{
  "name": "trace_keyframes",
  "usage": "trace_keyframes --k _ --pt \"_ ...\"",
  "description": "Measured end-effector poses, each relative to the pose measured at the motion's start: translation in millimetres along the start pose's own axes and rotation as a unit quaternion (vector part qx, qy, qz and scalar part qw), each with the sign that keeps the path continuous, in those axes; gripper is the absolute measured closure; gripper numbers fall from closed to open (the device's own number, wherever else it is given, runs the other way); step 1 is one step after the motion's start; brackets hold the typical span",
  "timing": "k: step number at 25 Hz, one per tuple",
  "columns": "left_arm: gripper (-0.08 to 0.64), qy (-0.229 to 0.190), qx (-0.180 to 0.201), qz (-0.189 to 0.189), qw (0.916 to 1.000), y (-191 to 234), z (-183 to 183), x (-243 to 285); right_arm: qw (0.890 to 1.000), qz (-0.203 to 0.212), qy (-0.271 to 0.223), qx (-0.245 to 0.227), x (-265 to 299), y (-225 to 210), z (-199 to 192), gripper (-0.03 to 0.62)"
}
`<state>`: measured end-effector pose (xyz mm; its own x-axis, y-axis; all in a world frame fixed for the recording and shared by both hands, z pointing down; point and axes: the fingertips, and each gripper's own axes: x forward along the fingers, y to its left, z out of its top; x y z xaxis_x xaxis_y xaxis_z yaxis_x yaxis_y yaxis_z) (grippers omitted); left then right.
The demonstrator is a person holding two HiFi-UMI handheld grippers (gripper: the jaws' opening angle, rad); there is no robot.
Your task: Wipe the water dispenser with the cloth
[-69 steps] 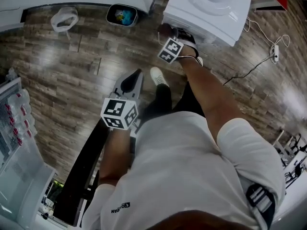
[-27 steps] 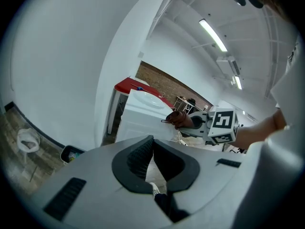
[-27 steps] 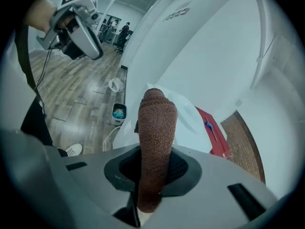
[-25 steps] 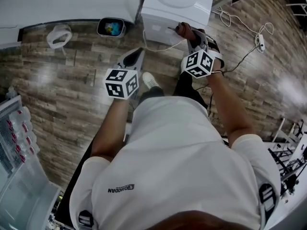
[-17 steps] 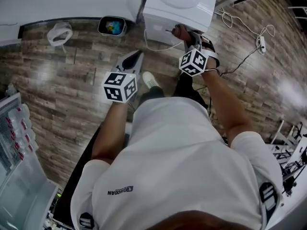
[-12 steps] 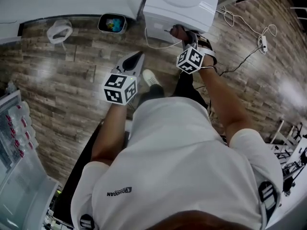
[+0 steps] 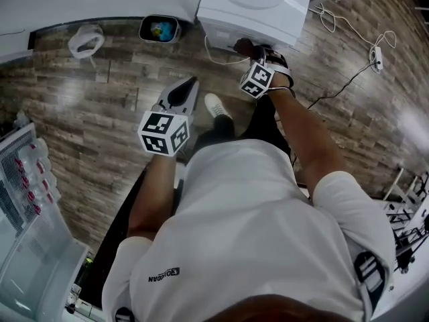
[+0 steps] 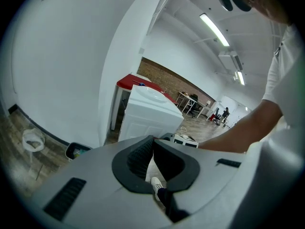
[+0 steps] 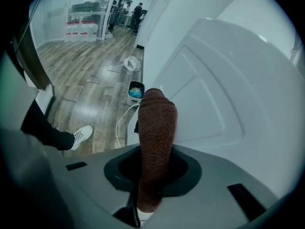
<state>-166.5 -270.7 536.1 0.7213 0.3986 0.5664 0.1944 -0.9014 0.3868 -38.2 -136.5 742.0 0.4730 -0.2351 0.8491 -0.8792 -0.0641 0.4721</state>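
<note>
The right gripper (image 9: 151,173) is pinching the soft brown knitted cloth (image 9: 156,128) at the white boxy water dispenser's (image 9: 214,94) side panel. Light and limp, it is probably holding best clamped mid-fold. The left gripper (image 8: 152,154) is hanging aside, 2 jaws pressed together, empty.

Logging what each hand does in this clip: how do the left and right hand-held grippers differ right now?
The left hand-held gripper is shut on nothing; the right hand-held gripper is shut on the brown cloth. The left is held over the wood floor, apart from the water dispenser; the right has its cloth up by the dispenser's white side panel. Both have their jaws closed.
</note>
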Motion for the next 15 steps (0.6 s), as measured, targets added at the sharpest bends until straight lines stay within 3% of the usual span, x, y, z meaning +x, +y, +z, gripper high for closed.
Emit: trace_keyframes --k 15 --pt "0.560 0.025 -0.004 0.025 0.9994 2 -15 5 0.995 0.079 0.058 -0.020 79 52 -28 0.522"
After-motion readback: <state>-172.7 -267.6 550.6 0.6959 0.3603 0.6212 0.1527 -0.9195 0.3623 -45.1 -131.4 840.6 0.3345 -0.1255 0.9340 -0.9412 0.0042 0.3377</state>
